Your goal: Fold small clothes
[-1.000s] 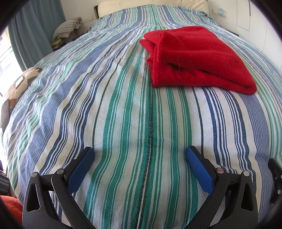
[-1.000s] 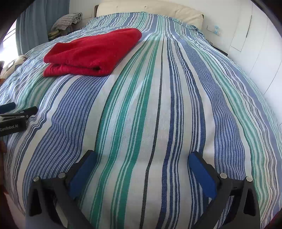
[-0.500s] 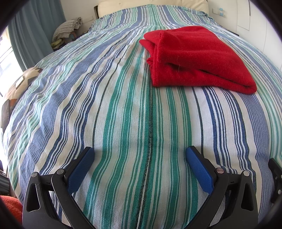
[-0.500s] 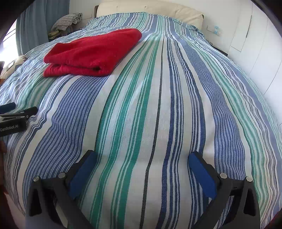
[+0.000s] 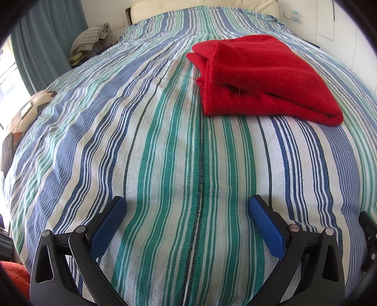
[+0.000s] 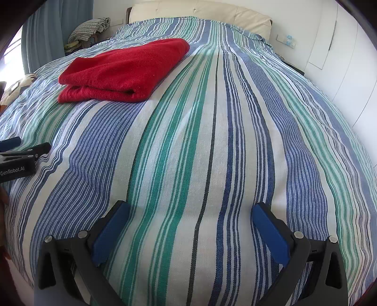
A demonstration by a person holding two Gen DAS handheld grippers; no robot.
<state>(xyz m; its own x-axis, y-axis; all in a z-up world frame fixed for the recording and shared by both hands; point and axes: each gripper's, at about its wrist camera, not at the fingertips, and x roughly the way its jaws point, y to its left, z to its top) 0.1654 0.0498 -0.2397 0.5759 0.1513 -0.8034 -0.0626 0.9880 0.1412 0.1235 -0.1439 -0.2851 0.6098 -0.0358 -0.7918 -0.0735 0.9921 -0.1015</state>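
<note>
Left hand-held gripper was released, blue pads spread wide over bare striped bedspread, gripping nothing. Right hand-held gripper likewise released and empty, low over the bed. Red garment lay folded in a neat stack on the bedspread, well ahead of both, toward the headboard; in the right wrist view it sat to the upper left. Left hand-held gripper's body showed at that view's left edge. Checked cloth pile beside the bed by the curtain.
</note>
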